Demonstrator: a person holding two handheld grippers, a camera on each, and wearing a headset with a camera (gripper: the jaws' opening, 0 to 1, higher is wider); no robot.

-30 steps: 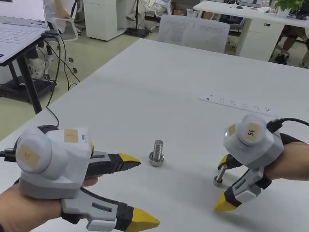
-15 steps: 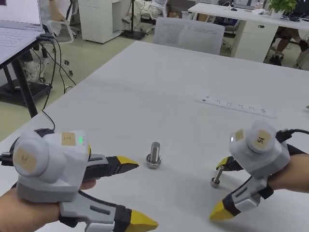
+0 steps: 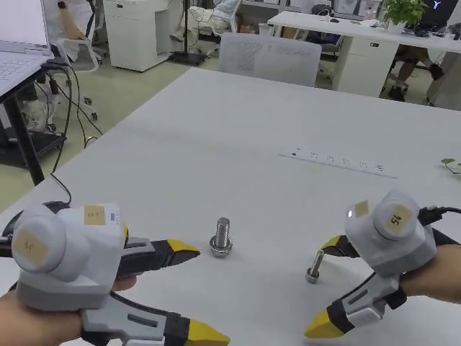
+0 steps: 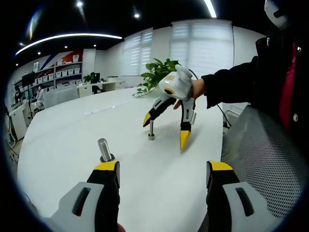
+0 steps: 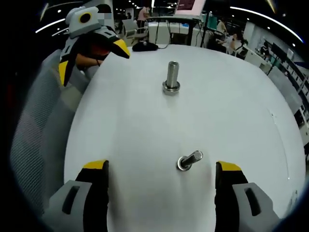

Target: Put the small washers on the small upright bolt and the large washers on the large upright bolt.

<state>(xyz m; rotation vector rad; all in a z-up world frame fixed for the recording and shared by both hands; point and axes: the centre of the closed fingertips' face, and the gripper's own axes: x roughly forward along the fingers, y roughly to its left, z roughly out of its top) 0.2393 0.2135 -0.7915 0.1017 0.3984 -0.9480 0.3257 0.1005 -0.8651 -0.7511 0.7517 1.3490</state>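
The large bolt (image 3: 221, 238) stands upright mid-table with a washer ring at its foot; it also shows as the large bolt (image 4: 105, 150) and the large bolt (image 5: 171, 77). The small bolt (image 3: 315, 265) stands to its right, leaning slightly, with a ring at its base. My left gripper (image 3: 194, 292) is open and empty, its upper tip just left of the large bolt. My right gripper (image 3: 325, 286) is open and empty, its jaws straddling the small bolt (image 5: 189, 160) from the right without touching. The small bolt (image 4: 151, 130) sits under the right gripper (image 4: 166, 130).
A white power strip (image 3: 338, 160) lies further back on the white table (image 3: 216, 144). A grey chair (image 3: 270, 58) stands at the far edge. A laptop stand and cables (image 3: 43, 94) are off the table's left edge.
The head camera has tipped up, shifting the scene down and left. My right gripper has drawn back slightly to the right, uncovering the small bolt. The left gripper stays put.
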